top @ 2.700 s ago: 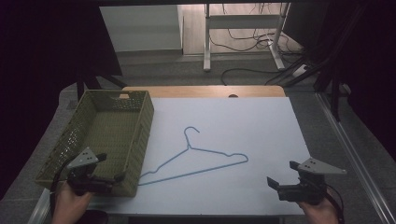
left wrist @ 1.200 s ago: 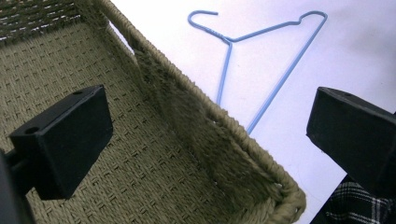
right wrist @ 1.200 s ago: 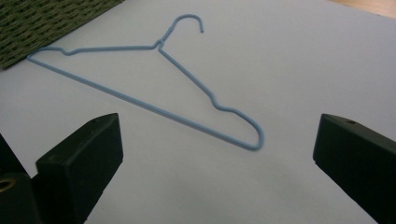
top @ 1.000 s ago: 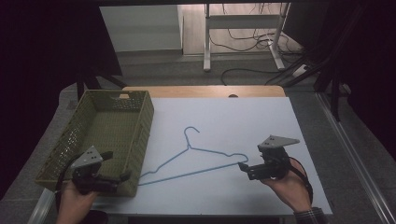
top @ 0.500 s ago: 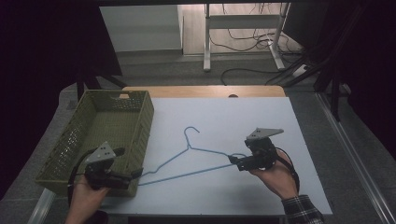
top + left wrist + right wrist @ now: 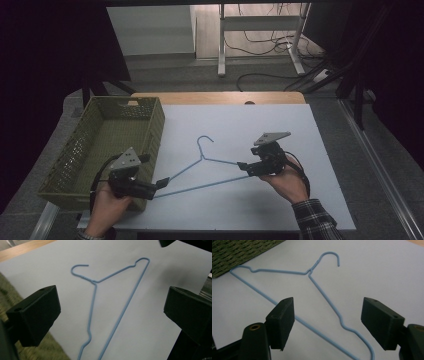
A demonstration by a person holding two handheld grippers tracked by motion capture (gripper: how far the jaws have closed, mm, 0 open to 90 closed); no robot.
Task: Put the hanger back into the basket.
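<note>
A blue wire hanger (image 6: 200,186) lies flat on the white sheet (image 6: 270,130), its hook pointing toward the far side. My left gripper (image 6: 162,182) is at the hanger's left end, open. In the left gripper view that end of the hanger (image 6: 125,307) runs down between the wide-apart jaws of the left gripper (image 6: 112,307). At the hanger's right end my right gripper (image 6: 244,170) is open. Its jaws have just been closing. In the right gripper view the hanger (image 6: 322,293) passes between the jaws of the right gripper (image 6: 328,312), and the pads are clear of the wire.
A green woven basket (image 6: 156,125) stands at the left of the table, right beside my left hand; it appears as basket (image 6: 6,292) and basket (image 6: 242,252) in the gripper views. Beyond the wooden table edge (image 6: 220,97) are desk legs and cables on the floor.
Both grippers have come inward to the hanger's two ends, the left moving right and the right moving left. The right jaws have narrowed. The hanger has not moved.
</note>
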